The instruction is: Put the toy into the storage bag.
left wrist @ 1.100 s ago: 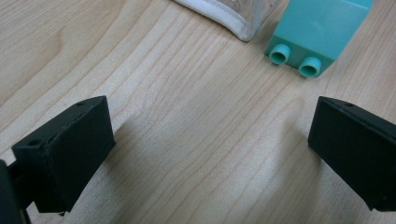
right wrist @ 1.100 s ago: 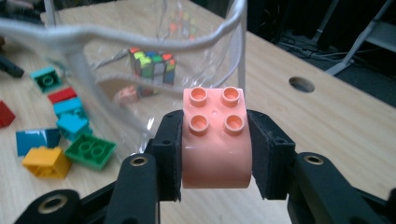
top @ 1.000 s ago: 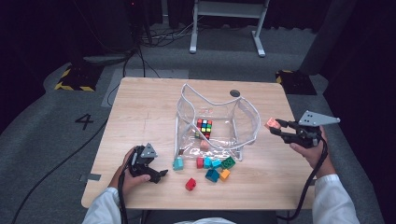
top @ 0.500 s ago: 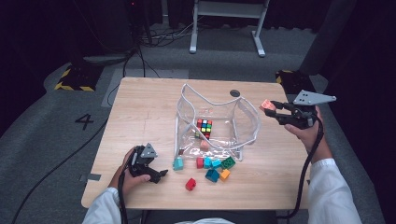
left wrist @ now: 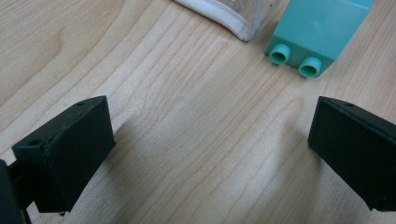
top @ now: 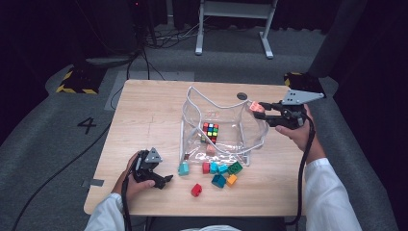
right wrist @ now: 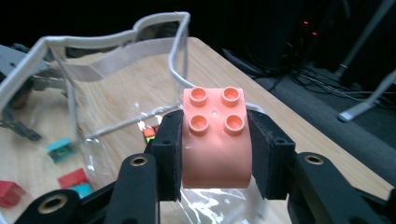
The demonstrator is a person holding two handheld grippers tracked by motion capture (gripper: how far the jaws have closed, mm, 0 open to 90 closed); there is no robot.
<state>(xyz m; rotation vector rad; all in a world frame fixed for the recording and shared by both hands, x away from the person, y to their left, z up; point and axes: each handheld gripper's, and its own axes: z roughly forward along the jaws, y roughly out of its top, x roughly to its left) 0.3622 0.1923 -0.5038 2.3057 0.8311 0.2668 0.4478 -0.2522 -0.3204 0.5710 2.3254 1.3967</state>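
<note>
A clear plastic bag (top: 219,118) with a white rim stands open in the middle of the table, a colour cube (top: 210,131) and a small pink piece inside it. My right gripper (top: 257,108) is shut on a salmon-pink brick (right wrist: 215,135), held in the air at the bag's right rim (right wrist: 180,46). My left gripper (top: 166,180) rests open on the wood at the front left, jaws wide apart and nothing between them. A teal brick (left wrist: 320,32) lies just beyond its jaws, beside the bag's corner (left wrist: 233,21).
Several loose bricks lie in front of the bag: red (top: 196,189), teal (top: 184,168), blue (top: 218,180), green (top: 235,167), orange (top: 232,179). A dark round spot (top: 241,96) marks the table behind the bag. The table's right edge runs close under my right hand.
My right gripper has carried the pink brick up and leftward, from right of the bag to its rim. The left gripper has stayed put.
</note>
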